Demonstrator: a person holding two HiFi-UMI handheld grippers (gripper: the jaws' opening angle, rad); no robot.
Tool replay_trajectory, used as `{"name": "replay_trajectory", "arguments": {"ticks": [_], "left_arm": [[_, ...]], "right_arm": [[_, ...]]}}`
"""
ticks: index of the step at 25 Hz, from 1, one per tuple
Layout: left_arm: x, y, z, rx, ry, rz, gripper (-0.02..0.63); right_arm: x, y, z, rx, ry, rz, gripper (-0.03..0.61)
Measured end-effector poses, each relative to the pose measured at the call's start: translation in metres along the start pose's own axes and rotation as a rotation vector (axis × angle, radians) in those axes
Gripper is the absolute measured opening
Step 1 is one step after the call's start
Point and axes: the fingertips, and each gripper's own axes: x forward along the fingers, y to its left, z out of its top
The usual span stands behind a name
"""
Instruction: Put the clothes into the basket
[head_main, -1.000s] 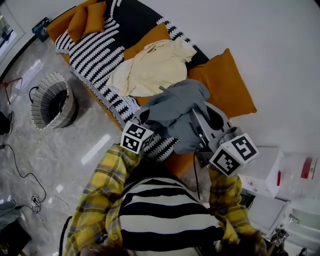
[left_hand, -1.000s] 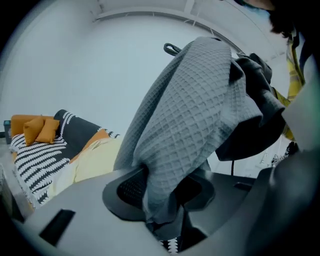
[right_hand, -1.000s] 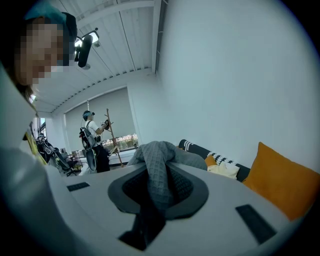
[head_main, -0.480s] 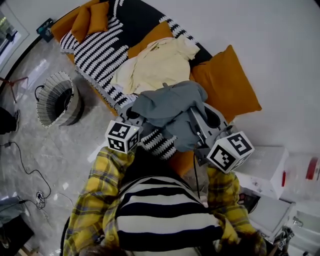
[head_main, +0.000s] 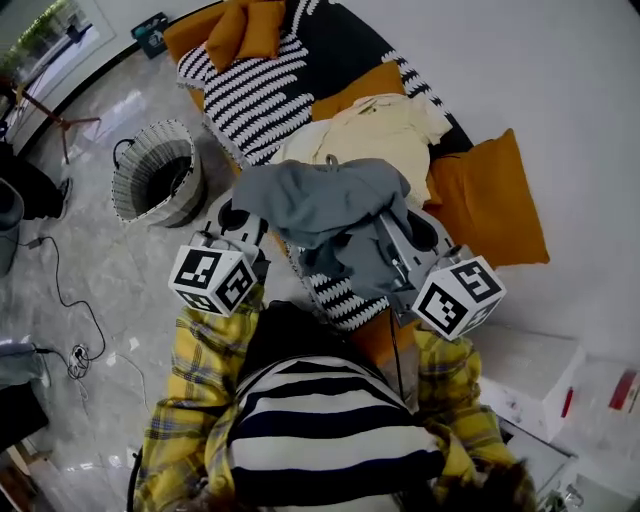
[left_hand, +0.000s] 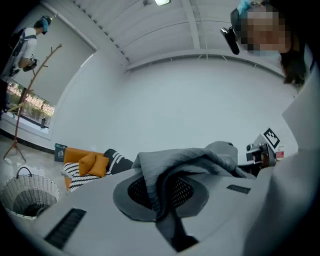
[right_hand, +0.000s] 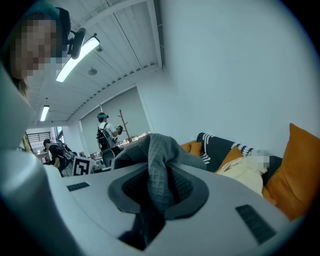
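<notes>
Head view has the soft grey knitted garment (head_main: 320, 200) slung between my two tools. It is lifted clear of the sofa with the black-and-white striped throw (head_main: 250, 95), and it sags in the middle, with a loose bunch hanging low toward the right side. The left gripper (head_main: 238, 218) is clenched on one end of it: its own view shows a doubled fold of the knit running down through jaws pressed together on the cloth. The right gripper (head_main: 400, 245) is clamped on the other end in the same way, with a thick ridge of knit standing up out of its jaws. I judge the piece light and completely limp, so it will take whatever shape gravity gives it, and nothing in it can break. The ribbed knit should hold against the pads rather than slide. The best hold is on a gathered fold like these two, not on a single thin edge, which could stretch and creep out. The hanging slack is what I would watch, since it could drag or snag on a rim. The round woven striped basket (head_main: 190, 200) stands on the floor off to the left, just beyond the left gripper and apart from the garment. A cream garment (head_main: 385, 130) lies on the sofa behind, beside an orange cushion (head_main: 490, 200).
</notes>
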Motion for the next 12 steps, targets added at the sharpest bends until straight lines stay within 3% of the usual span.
{"name": "replay_trajectory", "arguments": {"ticks": [5,12], "left_arm": [[-0.041,0.061,0.060,-0.030,-0.115,0.091,0.038],[-0.100,0.139,0.120,0.004,-0.174,0.167,0.038]], "right_arm": [[0.062,0.045,0.010,-0.042,0.003,0.102,0.077],[0.152,0.121,0.021,-0.087,0.012,0.217,0.077]]}}
